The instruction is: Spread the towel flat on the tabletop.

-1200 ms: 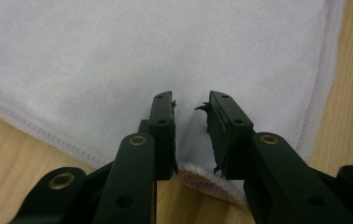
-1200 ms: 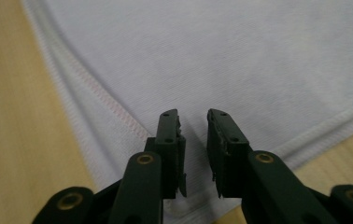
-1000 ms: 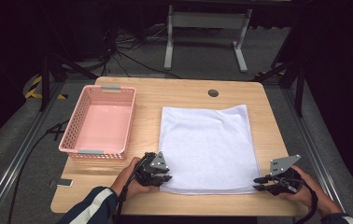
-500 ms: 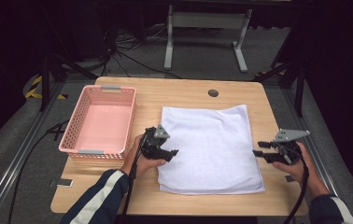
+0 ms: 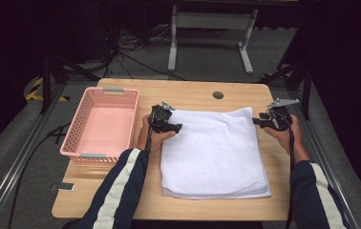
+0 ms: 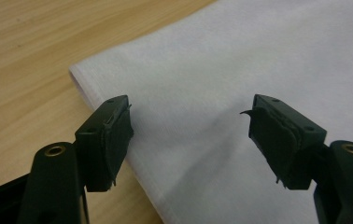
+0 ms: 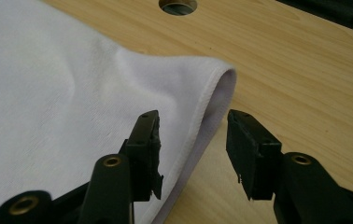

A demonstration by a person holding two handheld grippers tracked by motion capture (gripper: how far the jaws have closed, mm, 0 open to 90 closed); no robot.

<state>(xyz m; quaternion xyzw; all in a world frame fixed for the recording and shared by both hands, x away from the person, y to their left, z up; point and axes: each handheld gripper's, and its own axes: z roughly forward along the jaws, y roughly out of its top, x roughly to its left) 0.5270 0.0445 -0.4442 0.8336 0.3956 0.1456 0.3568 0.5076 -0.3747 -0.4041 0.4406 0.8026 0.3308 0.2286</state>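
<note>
On the wooden table, beside a pink basket, a folded white towel is laid flat. At its far corners the left gripper and right gripper are held open, unclamped. If only the top layer were pinched, the fold could be pulled askew.

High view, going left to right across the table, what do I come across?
Pink basket → left claw at the cloth's far left corner → white folded cloth → right claw at its far right corner.
</note>
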